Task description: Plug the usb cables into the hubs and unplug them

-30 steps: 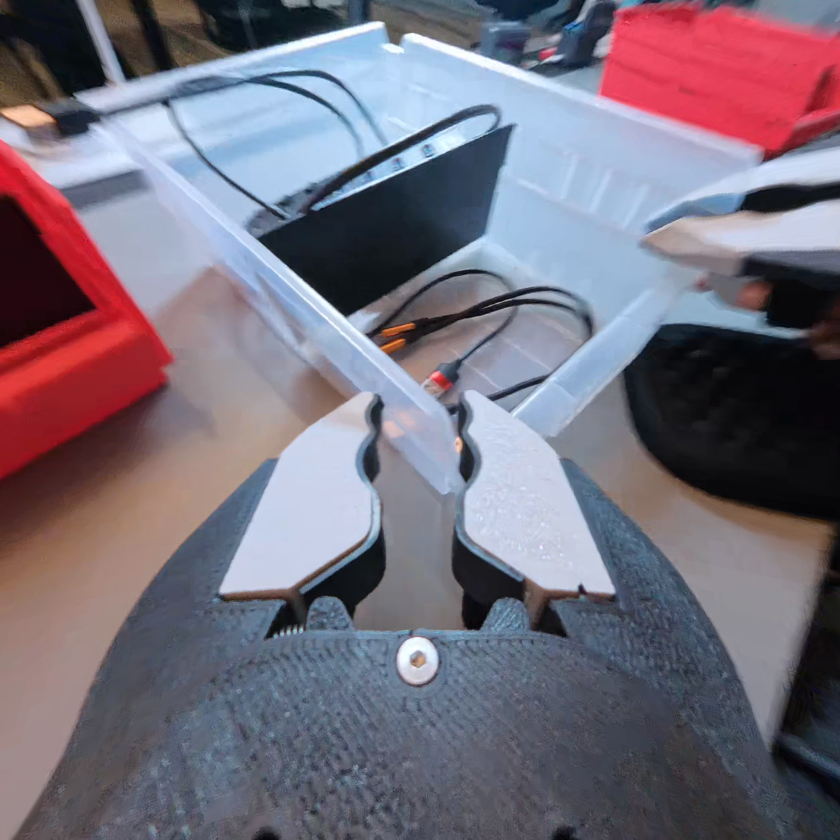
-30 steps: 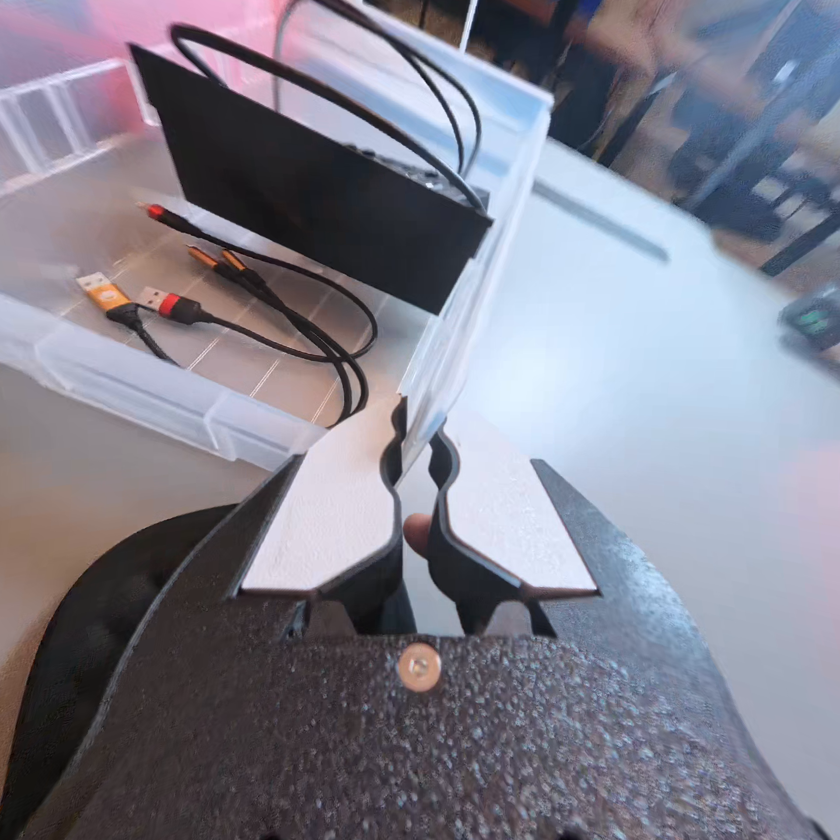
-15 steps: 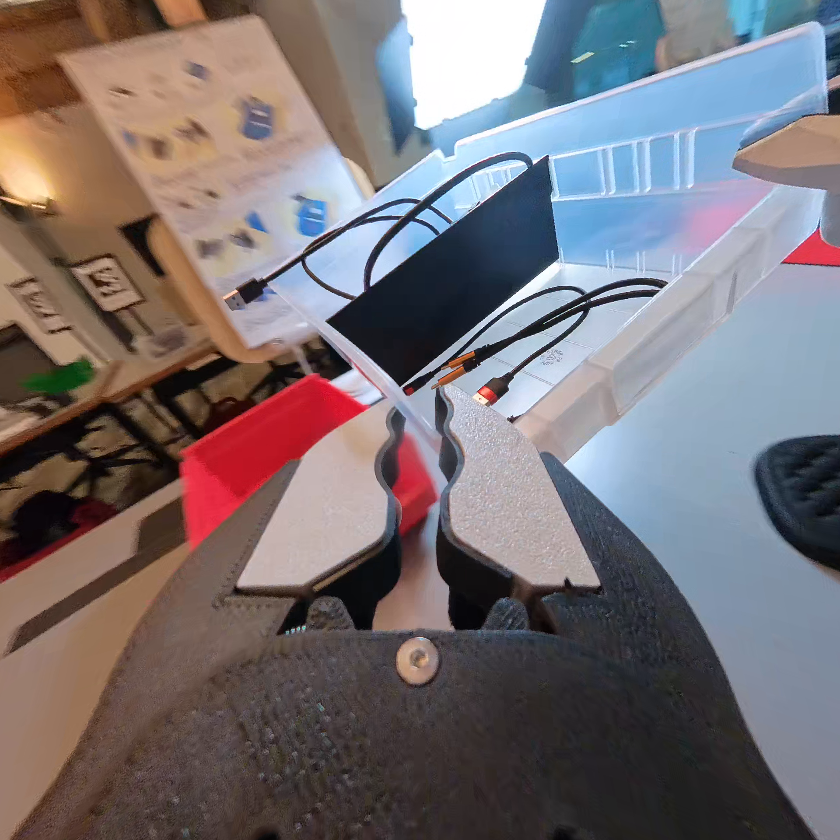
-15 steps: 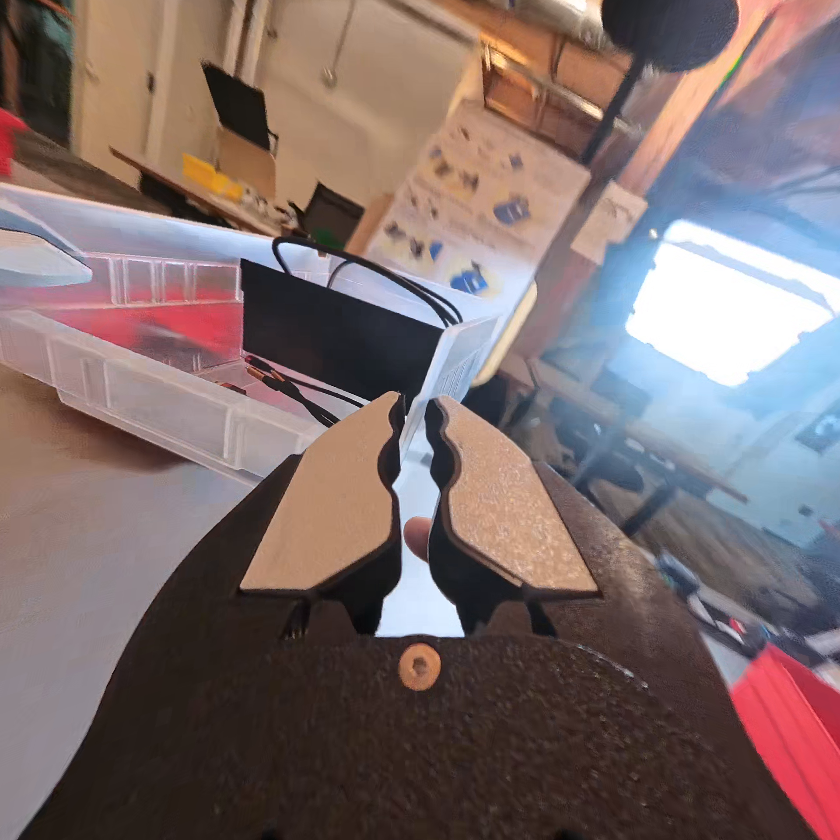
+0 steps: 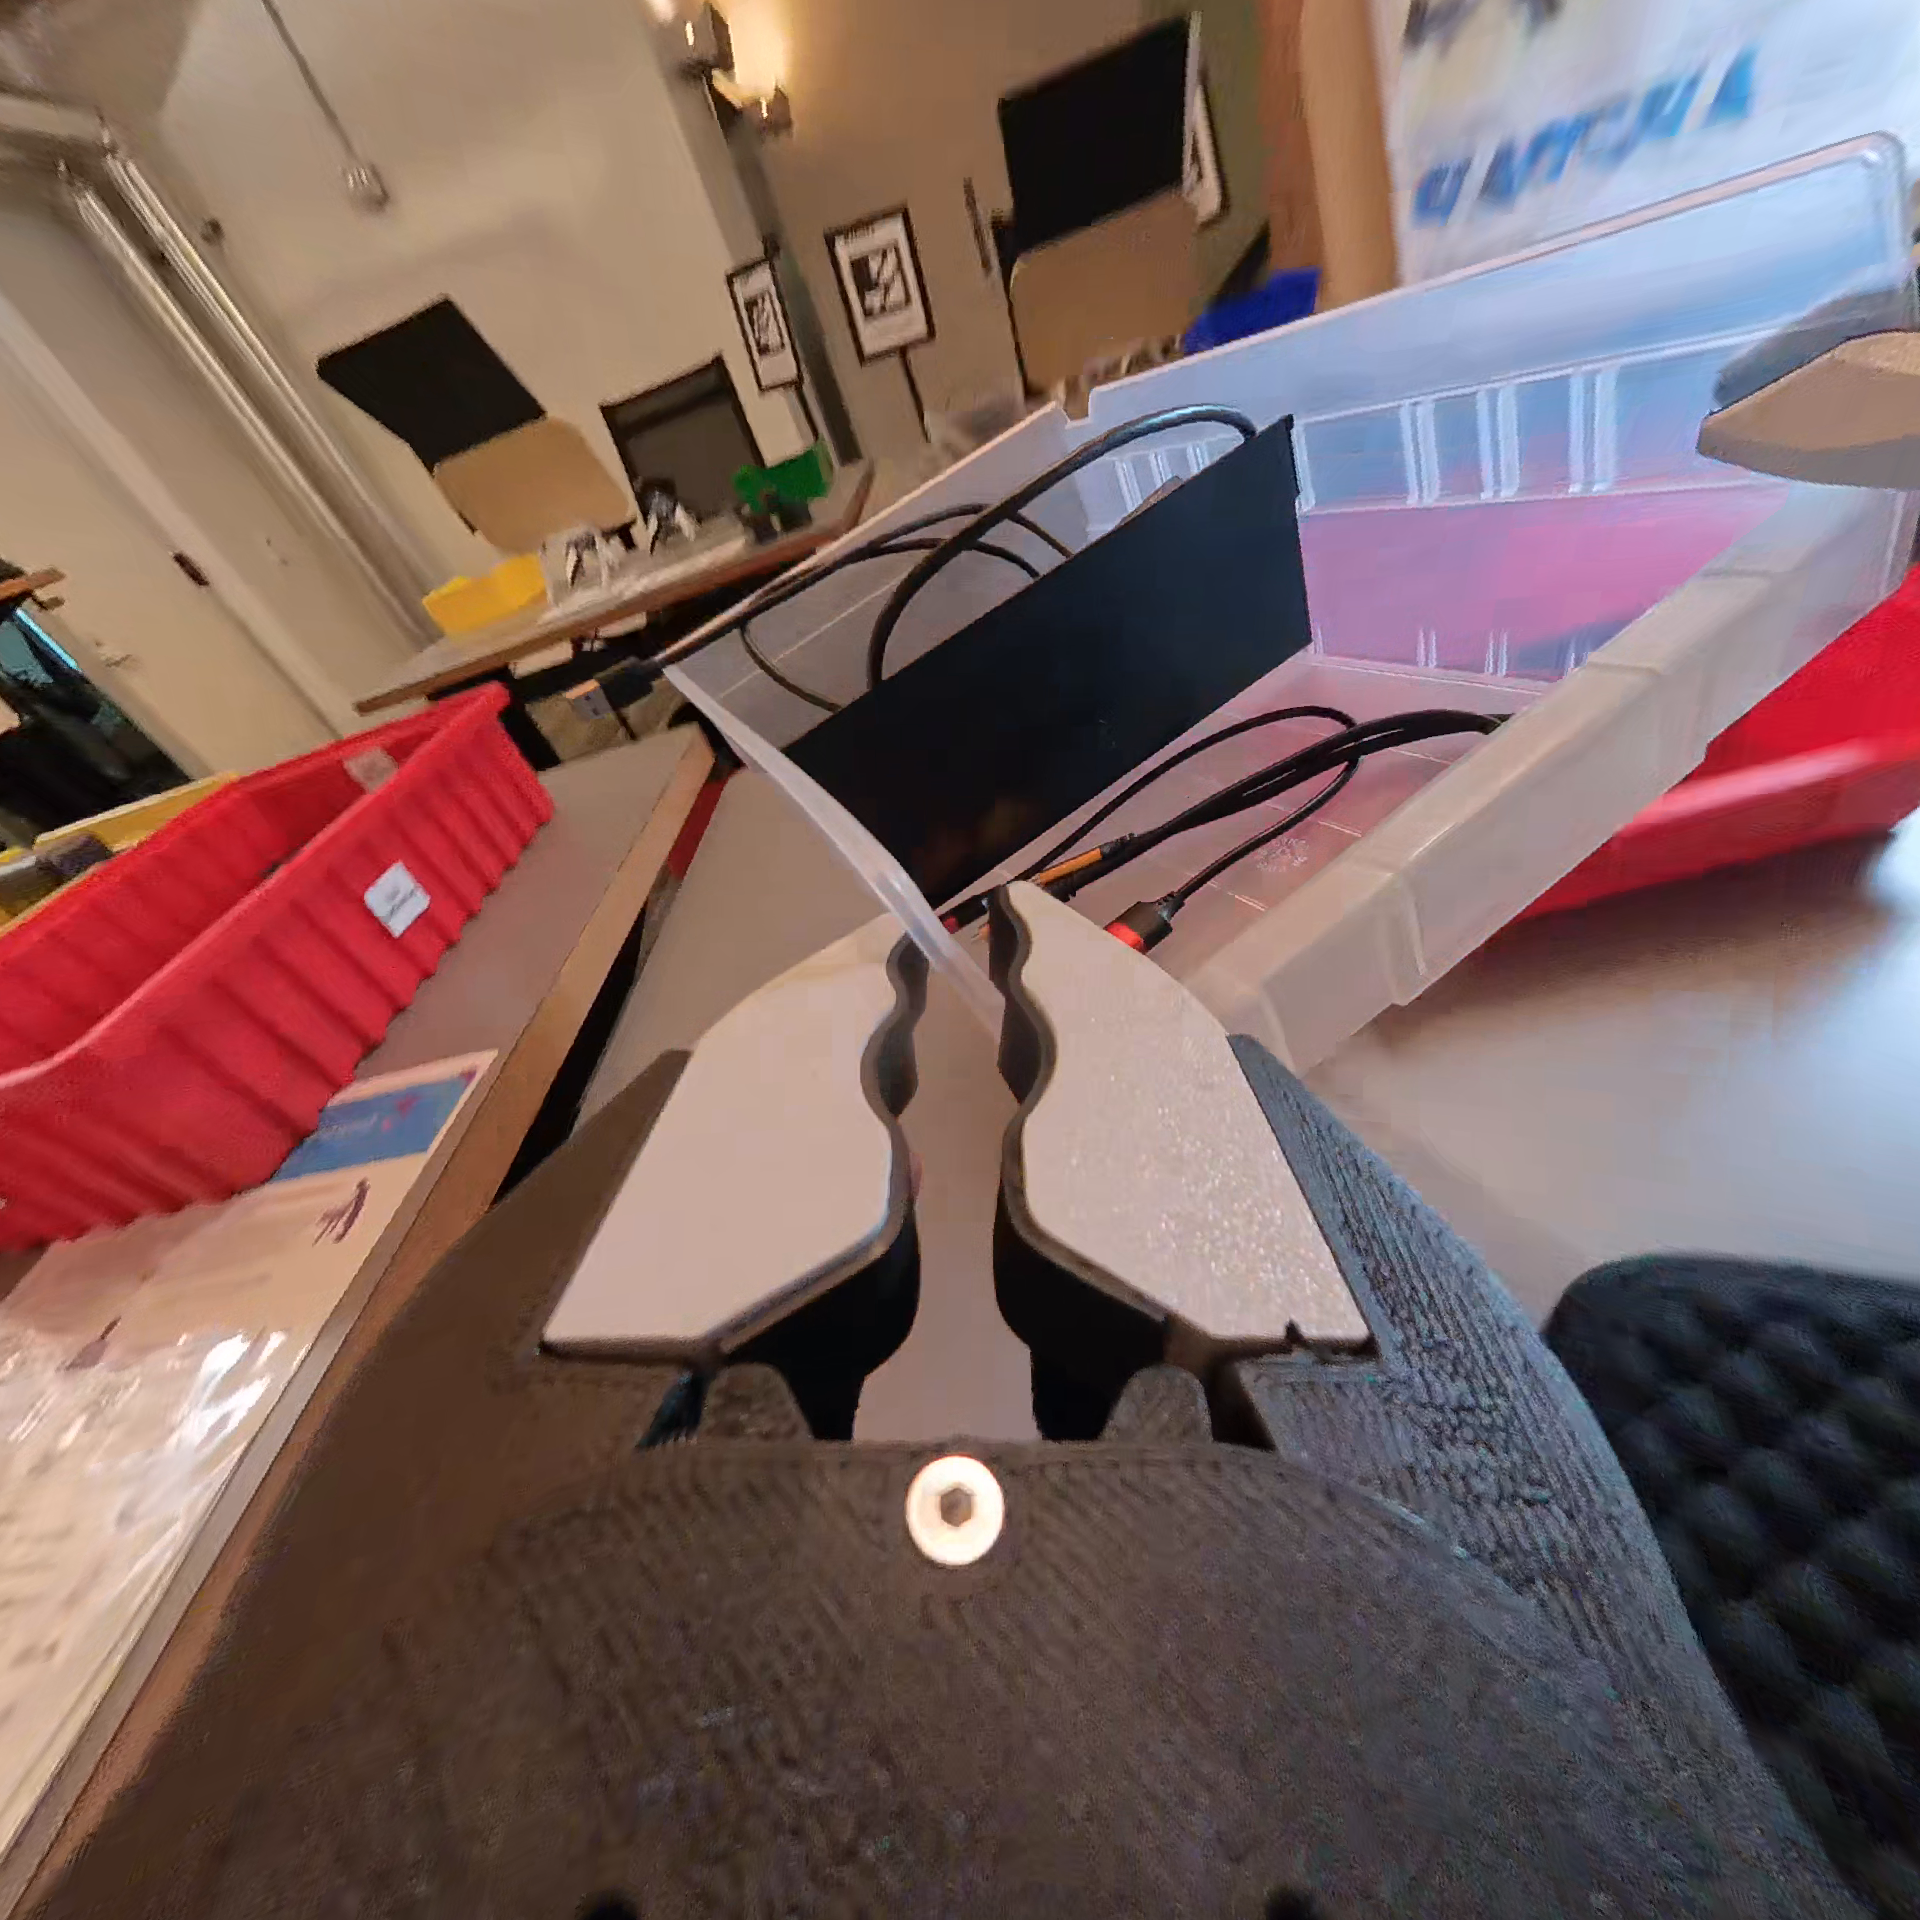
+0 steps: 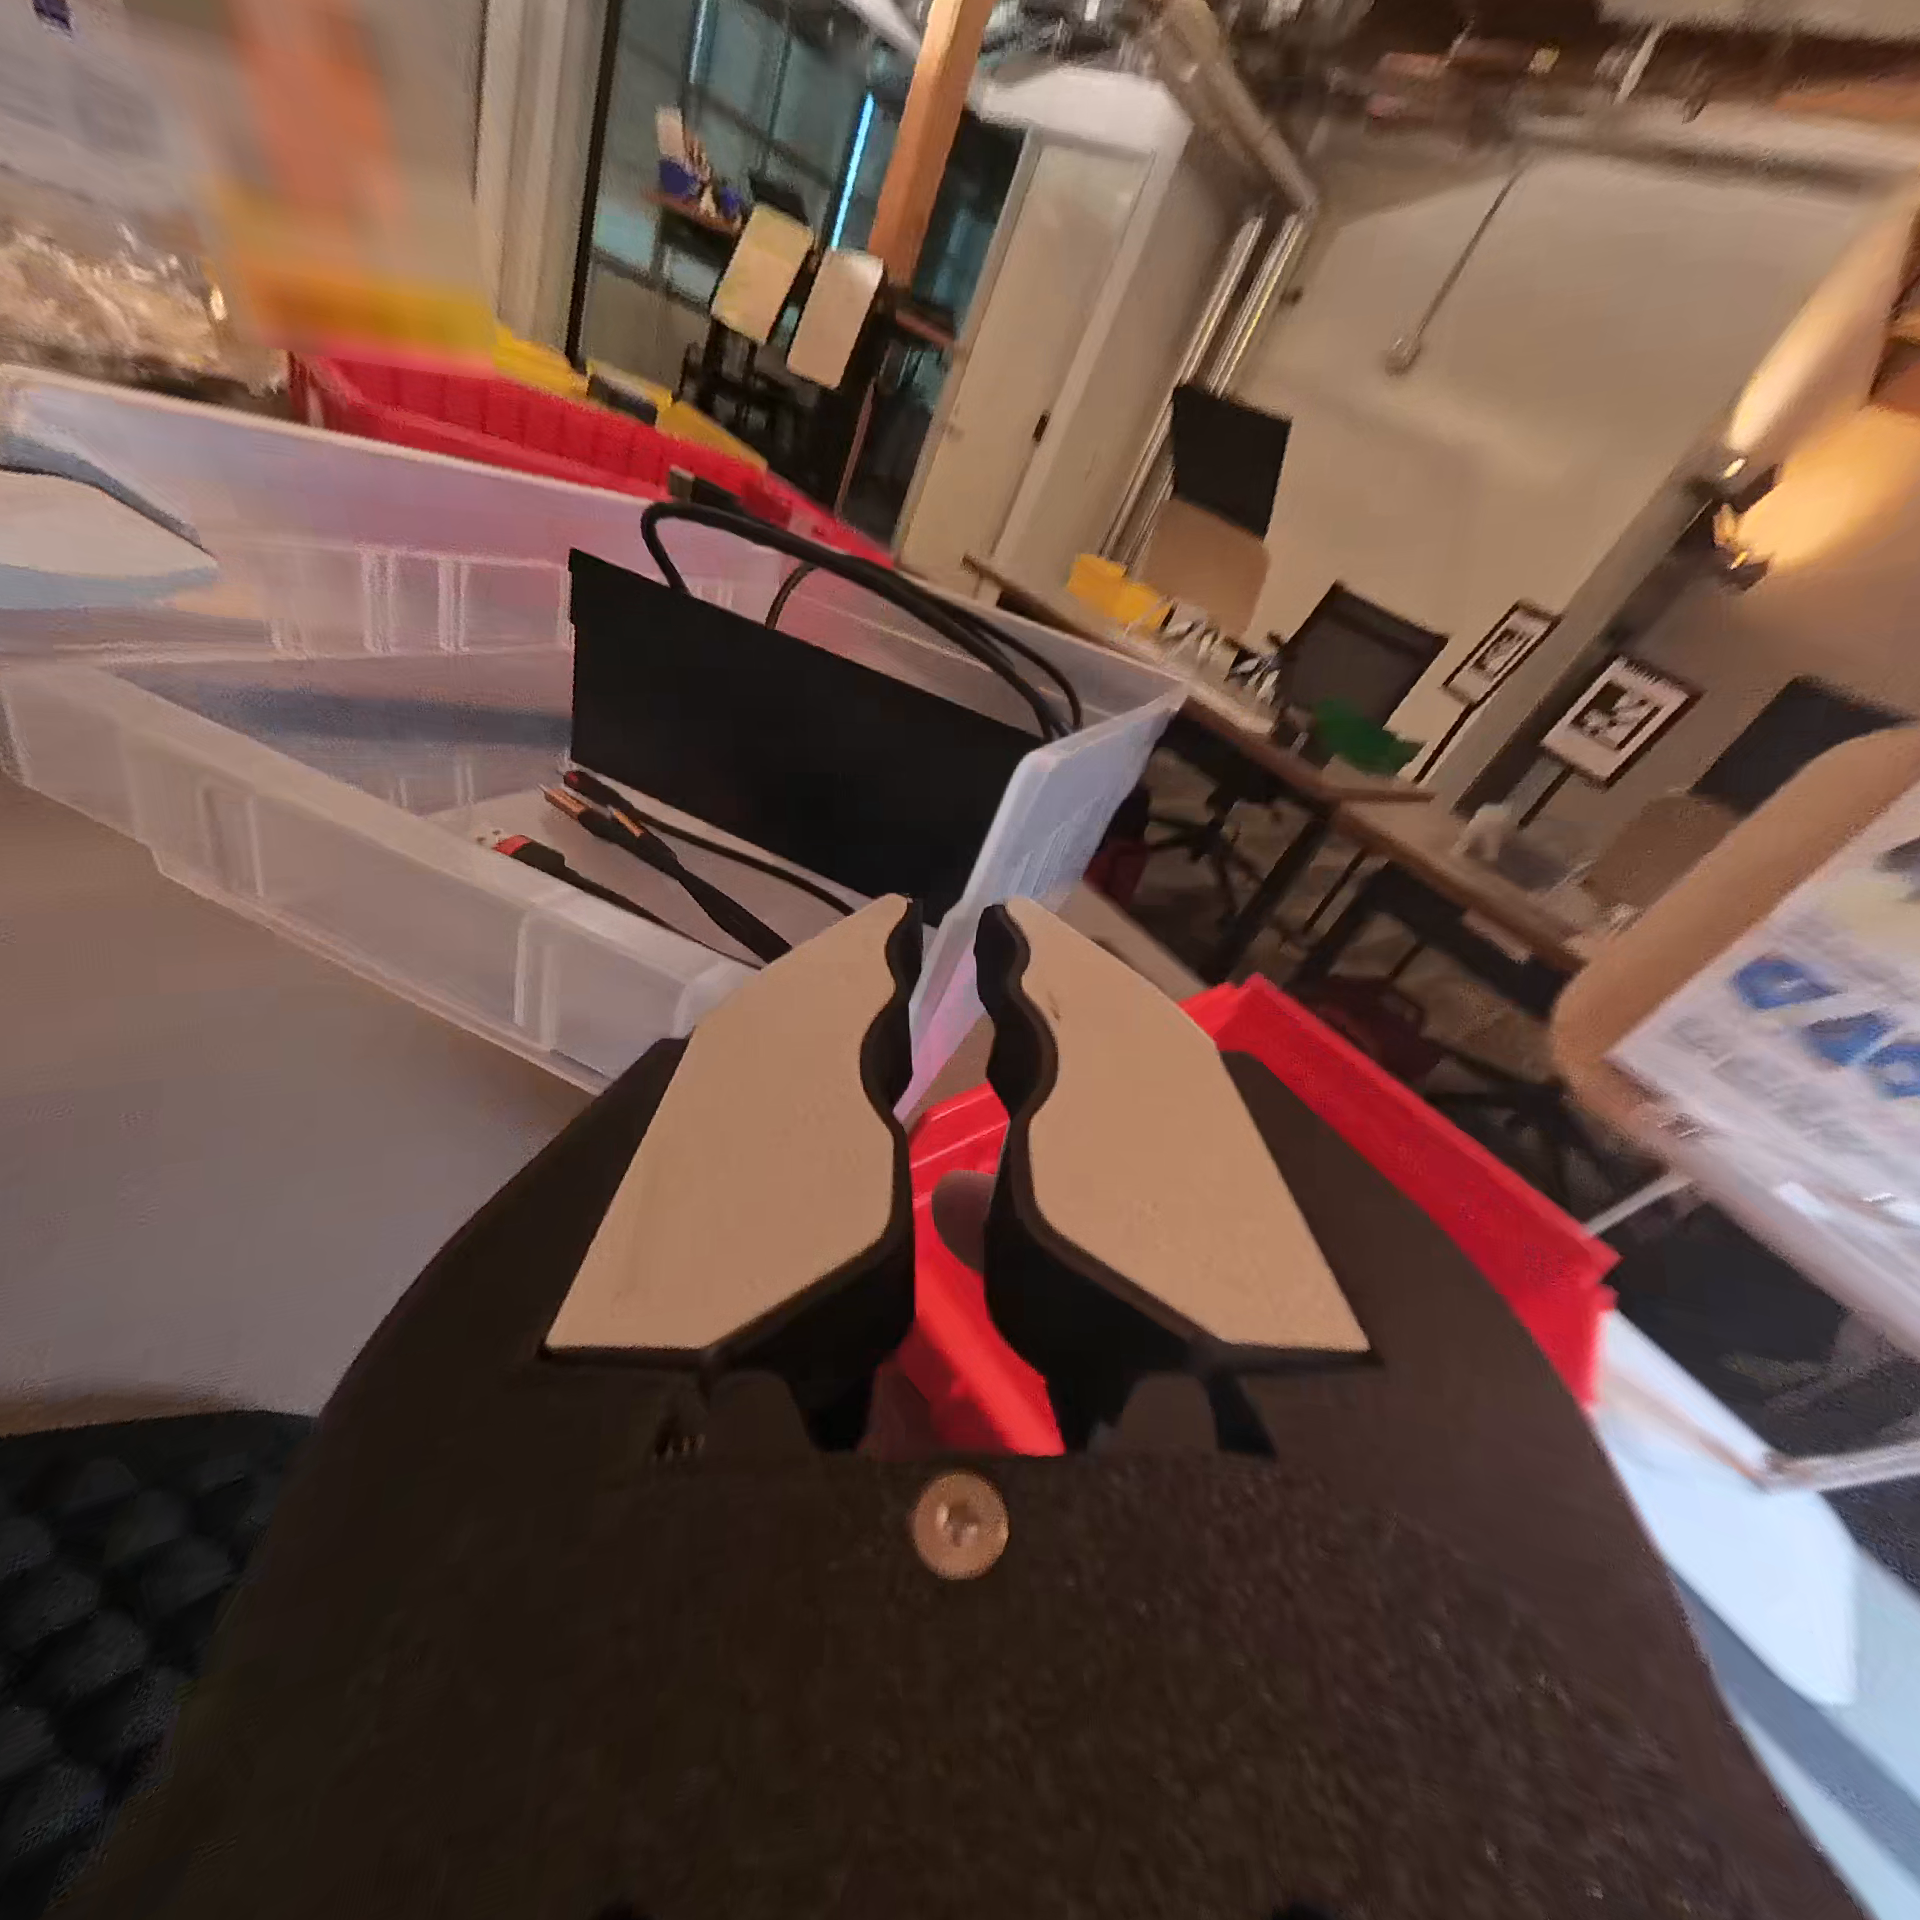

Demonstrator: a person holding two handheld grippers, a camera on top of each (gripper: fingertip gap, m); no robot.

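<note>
A clear plastic bin (image 5: 1455, 873) holds a black upright panel (image 5: 1091, 665) with black cables looping over it. Loose USB cables lie on the bin floor, with orange plugs (image 5: 1081, 860) and a red plug (image 5: 1141, 923). My left gripper (image 5: 951, 935) is shut on the bin's near side wall. My right gripper (image 6: 948, 925) is shut on the bin's (image 6: 364, 862) opposite wall (image 6: 1060, 821). The panel (image 6: 779, 727) and the cables (image 6: 623, 831) also show in the right wrist view. The bin looks tilted and held between both grippers. Each gripper's tip shows at the other view's edge.
A red ribbed bin (image 5: 208, 935) stands at the left, past the table edge, with papers (image 5: 156, 1351) nearer. Another red bin (image 5: 1818, 748) lies behind the clear bin. A black mat (image 5: 1766, 1507) lies at the lower right. A red bin (image 6: 1351, 1143) sits under the right gripper. The grippers' ends are close to 20 cm from one another.
Both grippers have stayed shut on the bin's walls and swung with it. The views have risen from the tabletop to the room, and red bins now show beside and under the clear bin.
</note>
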